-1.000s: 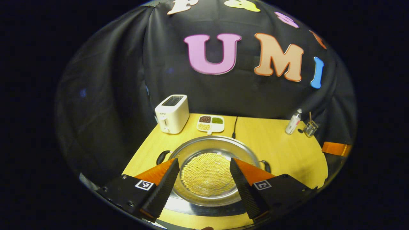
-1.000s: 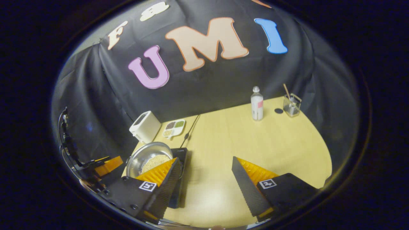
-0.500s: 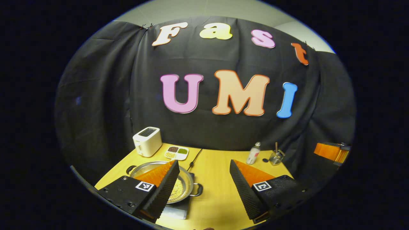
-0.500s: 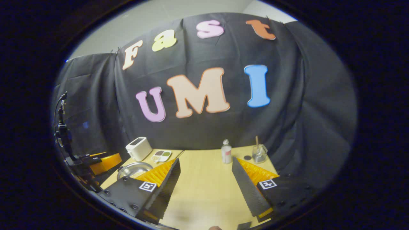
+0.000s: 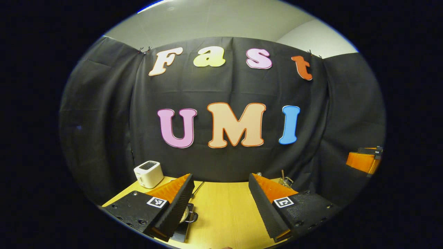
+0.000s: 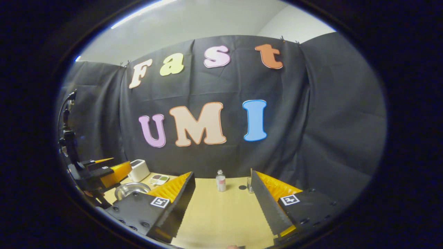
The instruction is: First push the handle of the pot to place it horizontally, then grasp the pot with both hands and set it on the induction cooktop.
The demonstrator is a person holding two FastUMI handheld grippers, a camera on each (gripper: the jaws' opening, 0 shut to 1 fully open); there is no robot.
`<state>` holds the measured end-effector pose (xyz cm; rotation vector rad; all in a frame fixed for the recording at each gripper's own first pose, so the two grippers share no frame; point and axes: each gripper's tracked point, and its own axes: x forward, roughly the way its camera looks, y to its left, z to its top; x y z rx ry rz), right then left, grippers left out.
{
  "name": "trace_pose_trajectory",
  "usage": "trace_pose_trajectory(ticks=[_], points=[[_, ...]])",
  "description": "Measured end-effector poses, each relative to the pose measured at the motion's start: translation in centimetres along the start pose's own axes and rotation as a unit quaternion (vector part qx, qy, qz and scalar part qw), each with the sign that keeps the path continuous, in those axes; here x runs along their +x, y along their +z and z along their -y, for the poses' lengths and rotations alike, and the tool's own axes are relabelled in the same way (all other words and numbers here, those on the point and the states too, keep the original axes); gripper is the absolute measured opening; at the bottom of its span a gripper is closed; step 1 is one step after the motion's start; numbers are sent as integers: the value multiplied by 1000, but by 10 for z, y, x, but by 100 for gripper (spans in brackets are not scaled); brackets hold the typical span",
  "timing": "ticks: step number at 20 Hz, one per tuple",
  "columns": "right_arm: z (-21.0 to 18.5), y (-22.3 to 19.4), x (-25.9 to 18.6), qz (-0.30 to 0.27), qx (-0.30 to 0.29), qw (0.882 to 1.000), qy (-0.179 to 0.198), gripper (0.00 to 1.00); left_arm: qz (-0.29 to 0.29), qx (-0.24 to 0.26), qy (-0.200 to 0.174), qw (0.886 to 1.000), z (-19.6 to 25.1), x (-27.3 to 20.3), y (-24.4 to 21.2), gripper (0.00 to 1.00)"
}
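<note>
1. You are working in a staged recording booth, not a real kitchen: black cloth (image 5: pixel 104 114) hangs as the wall all round, clipped at the top, with a plain pale room wall (image 6: pixel 193 20) above it.
2. Your tabletop (image 6: pixel 221 214) is bare light wood, dressed with kitchen props: a white toaster (image 5: pixel 148 174) at the far left, a divided dish of grains (image 6: pixel 158 179), a steel pot (image 6: pixel 129 189), a small bottle (image 6: pixel 220 181).
3. A rig on a stand (image 6: pixel 69 138) at your left points to a lab setup.

On the table (image 6: pixel 221 211), the toaster (image 6: pixel 138 170) and divided dish (image 6: pixel 158 179) are set at the far left corner, the pot (image 6: pixel 130 189) before them, the bottle (image 6: pixel 220 181) along the far edge.
</note>
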<state>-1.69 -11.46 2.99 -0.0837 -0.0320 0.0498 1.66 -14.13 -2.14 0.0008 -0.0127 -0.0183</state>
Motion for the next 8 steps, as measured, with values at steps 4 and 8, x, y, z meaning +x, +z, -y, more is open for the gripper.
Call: trace_pose_trajectory(ticks=[4, 8], points=[[5, -7, -9, -4, -9, 1000, 0, 92, -1, 15, -3, 1000, 5, -9, -3, 96], [6, -8, -13, -2, -18, 1000, 0, 92, 2, 7, -3, 1000, 7, -16, -5, 96]])
